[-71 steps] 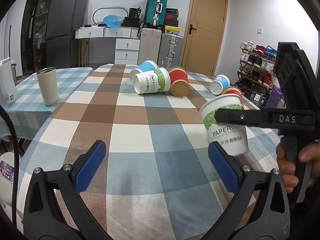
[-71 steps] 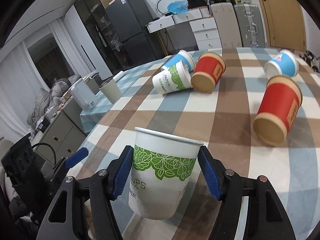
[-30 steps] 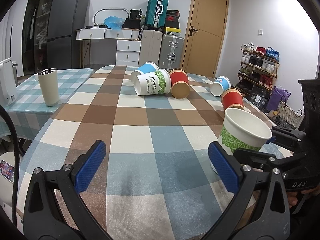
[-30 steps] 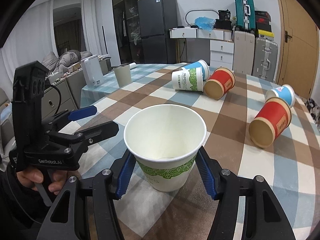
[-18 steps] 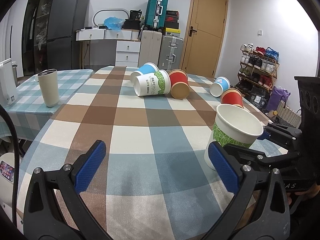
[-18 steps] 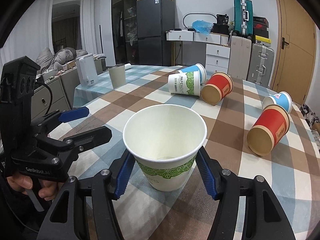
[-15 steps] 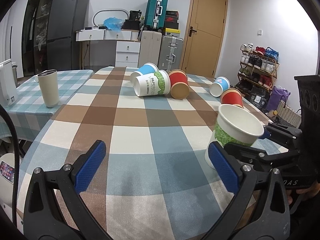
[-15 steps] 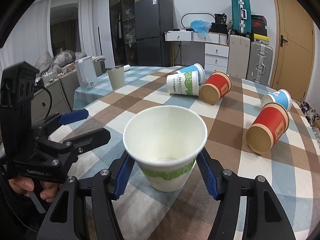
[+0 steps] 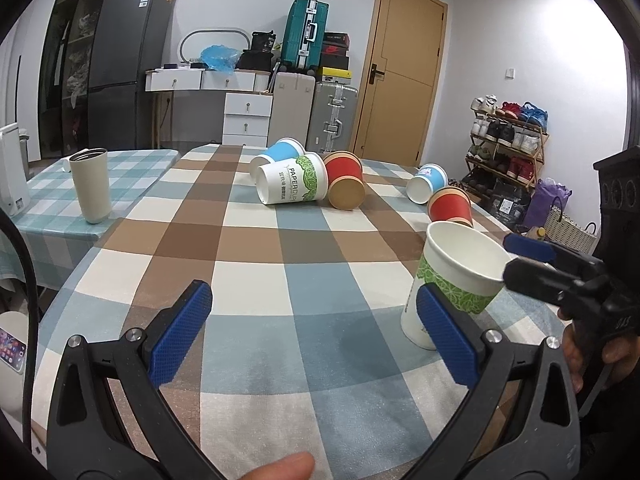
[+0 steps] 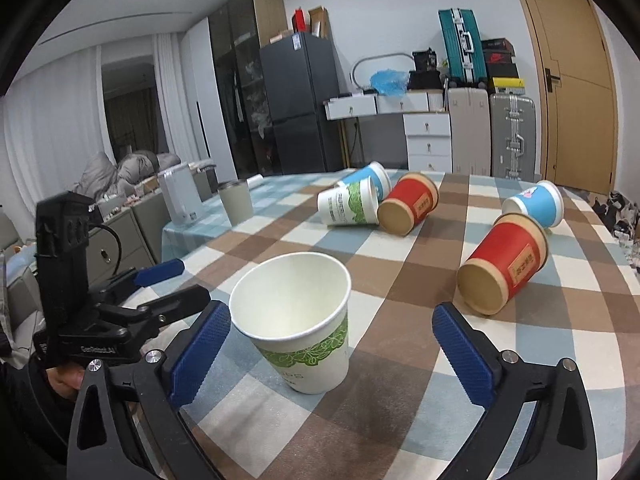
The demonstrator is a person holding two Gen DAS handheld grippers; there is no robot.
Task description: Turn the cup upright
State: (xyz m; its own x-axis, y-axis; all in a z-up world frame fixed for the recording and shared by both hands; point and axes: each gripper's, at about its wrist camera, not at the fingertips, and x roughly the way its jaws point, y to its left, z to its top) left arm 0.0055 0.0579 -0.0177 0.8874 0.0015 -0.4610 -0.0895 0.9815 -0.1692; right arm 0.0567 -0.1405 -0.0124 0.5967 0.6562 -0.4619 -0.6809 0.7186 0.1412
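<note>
My right gripper [image 10: 332, 348] gapes around the upright white paper cup with green leaf band [image 10: 298, 322]; only the left view shows my left gripper [image 9: 314, 332] spread empty beside it.

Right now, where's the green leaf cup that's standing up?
The upright green-leaf cup stands on the checked table, between the open right gripper fingers nearer the left one, with a tipped red cup to its right.

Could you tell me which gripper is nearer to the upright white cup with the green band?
Right: the right gripper straddles the cup, open; the left gripper sits beside it.
</note>
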